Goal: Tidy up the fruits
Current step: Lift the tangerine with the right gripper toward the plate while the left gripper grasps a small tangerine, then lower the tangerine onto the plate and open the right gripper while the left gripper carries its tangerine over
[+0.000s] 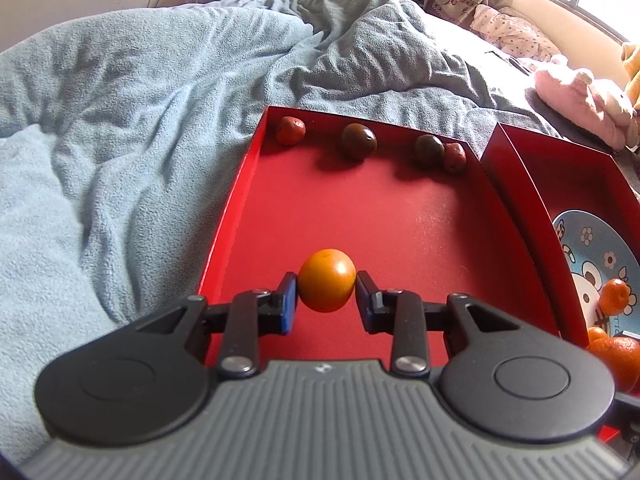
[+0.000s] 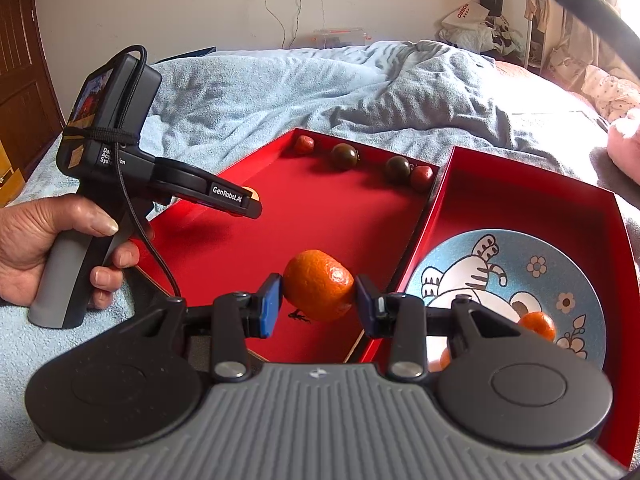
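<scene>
The left tongs (image 1: 326, 294) are clamped on a small smooth orange fruit (image 1: 327, 280), held above the near half of the left red tray (image 1: 240, 184). The right tongs (image 2: 318, 300) are clamped on a mandarin (image 2: 319, 285), held over the near right part of that same tray (image 2: 360, 216), just beside the wall it shares with the right tray (image 2: 500, 184).

Both trays lie side by side on the bed, on a rumpled blue blanket (image 1: 120, 120). Along the far edge of the left tray sit four small fruits: a red one (image 1: 291, 131) in the far left corner, a dark one (image 1: 359, 141) near the middle, and another dark one (image 1: 429, 151) touching a red one (image 1: 455, 157) in the far right corner.

In the right tray lies a blue cartoon plate (image 2: 540, 248) with a mandarin (image 2: 538, 325) on its near part; more orange fruit shows at its near edge, partly hidden behind the right tongs.

In the right wrist view the left hand (image 2: 44, 248) grips the left tool's handle over the tray's left edge. A pink plush (image 1: 580, 100) lies on the bed beyond the right tray.
</scene>
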The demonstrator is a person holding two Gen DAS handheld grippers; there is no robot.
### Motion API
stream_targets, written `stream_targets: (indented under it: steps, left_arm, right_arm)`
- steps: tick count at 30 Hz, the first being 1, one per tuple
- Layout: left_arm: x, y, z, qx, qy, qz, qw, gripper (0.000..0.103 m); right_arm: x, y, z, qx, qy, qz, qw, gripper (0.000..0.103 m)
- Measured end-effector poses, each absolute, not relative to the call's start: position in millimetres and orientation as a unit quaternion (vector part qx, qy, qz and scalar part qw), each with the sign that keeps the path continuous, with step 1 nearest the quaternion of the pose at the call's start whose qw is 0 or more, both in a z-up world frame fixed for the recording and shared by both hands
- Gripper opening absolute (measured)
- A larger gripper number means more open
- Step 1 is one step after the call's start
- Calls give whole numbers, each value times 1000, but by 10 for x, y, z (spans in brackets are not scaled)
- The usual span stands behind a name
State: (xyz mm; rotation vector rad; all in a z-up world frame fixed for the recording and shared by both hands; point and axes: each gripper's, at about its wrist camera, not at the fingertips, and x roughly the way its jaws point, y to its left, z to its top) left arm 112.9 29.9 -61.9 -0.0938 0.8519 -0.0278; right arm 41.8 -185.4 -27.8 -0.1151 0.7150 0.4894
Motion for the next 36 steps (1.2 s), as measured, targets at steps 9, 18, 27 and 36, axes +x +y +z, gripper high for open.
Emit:
stream_targets:
  steps: [9,18,27,36]
  left_arm:
    - [1024,138,-542,-18,402,-28,915,34]
    - [990,104,-511,-11,398,-25,917,34]
    - [965,-2,-445,2,395,-33,918,34]
    - [972,-407,-228,18,378,-76,922,34]
  right_arm:
    - [409,-1895,-247,-51,341,235,909,45]
    - [335,-1981,-225,-44,340,231,911,45]
    - [322,-2162,-238,-32,340,213,915,45]
    - [355,-2589,-260,-18,339,169,925,45]
